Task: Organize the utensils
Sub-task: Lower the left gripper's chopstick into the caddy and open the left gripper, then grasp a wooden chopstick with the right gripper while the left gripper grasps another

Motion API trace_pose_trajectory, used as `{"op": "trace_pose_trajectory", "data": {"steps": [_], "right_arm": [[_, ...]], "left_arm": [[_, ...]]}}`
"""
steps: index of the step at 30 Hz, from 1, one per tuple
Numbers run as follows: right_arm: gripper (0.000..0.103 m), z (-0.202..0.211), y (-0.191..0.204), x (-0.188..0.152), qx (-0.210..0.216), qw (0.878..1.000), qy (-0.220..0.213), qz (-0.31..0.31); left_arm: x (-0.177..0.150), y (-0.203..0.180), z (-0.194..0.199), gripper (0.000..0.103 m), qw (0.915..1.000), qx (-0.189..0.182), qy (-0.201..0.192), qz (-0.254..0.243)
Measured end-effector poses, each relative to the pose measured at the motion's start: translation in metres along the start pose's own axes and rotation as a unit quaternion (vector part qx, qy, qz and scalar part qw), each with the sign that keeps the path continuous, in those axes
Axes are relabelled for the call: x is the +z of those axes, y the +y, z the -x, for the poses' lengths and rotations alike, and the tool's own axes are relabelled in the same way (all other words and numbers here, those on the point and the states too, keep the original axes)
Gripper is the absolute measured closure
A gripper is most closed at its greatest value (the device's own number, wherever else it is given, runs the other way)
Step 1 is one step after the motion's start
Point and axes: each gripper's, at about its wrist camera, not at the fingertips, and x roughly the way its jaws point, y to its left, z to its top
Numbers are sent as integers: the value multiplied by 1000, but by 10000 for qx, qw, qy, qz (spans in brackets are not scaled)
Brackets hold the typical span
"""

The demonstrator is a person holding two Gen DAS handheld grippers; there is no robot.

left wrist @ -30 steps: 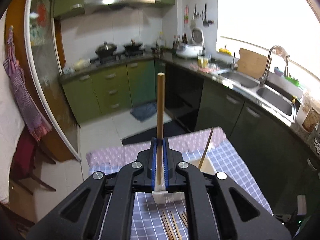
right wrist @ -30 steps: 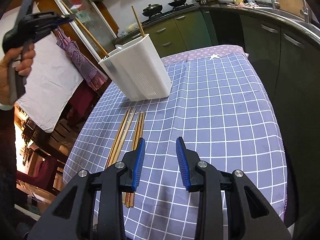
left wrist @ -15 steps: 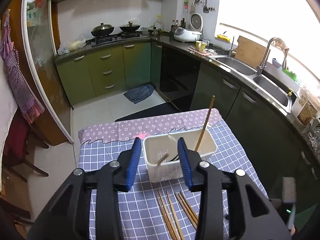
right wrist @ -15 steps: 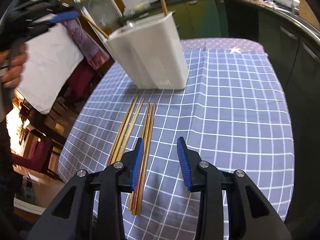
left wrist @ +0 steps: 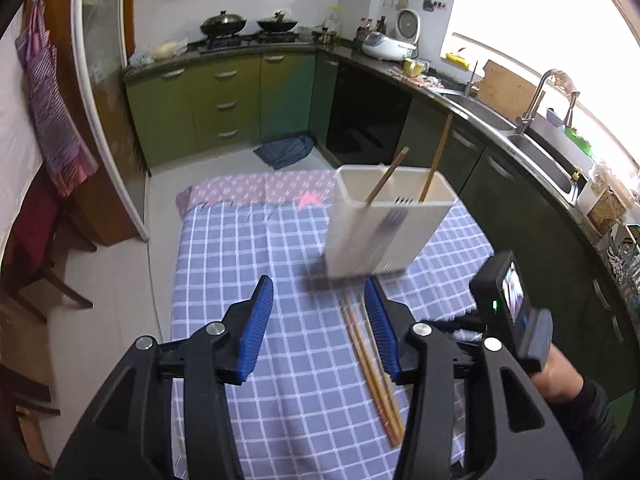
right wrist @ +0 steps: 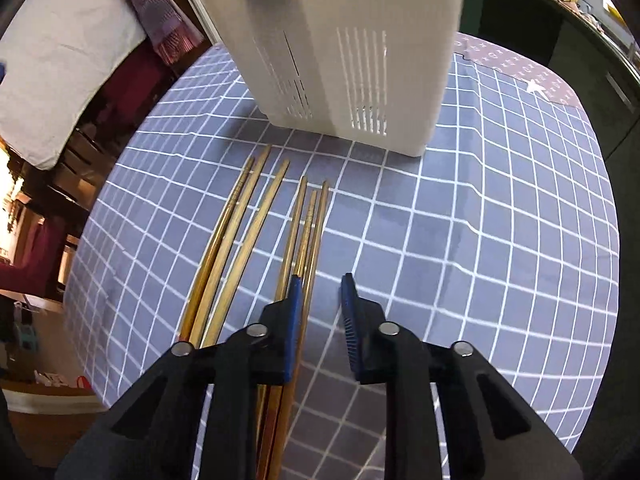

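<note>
Six chopsticks (right wrist: pixel 256 248) lie on the checked worktop (right wrist: pixel 480 240) before a white holder (right wrist: pixel 352 52). Left tongs (left wrist: pixel 320 320) have just widened, empty; right tongs (right wrist: pixel 320 308) have just narrowed, gripping nothing. Green kitchen cabinets (left wrist: pixel 224 104) stand behind.

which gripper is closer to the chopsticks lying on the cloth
Right. The right gripper hangs just above the chopsticks; the left gripper sits higher, beside them.

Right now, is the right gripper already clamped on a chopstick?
No: the right gripper stands open over the checked cloth, its jaws empty, beside the chopsticks lying flat.
</note>
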Motion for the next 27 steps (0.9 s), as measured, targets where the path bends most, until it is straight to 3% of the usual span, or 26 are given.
{"op": "trace_pose_trajectory", "data": {"steps": [8, 19, 23, 27], "right_arm": [[84, -16, 11, 10, -239, 9995, 184, 136], [84, -23, 29, 17, -520, 9976, 284, 355], [94, -23, 29, 21, -592, 9971, 275, 390], [97, -21, 26, 19, -522, 9980, 203, 304]], "left_arm": [[-16, 17, -5, 57, 9998, -28, 181, 92], [-30, 6, -23, 56, 9986, -97, 521, -23], [-37, -1, -30, 56, 9978, -54, 657, -105], [-41, -6, -42, 56, 9963, -80, 844, -109]]}}
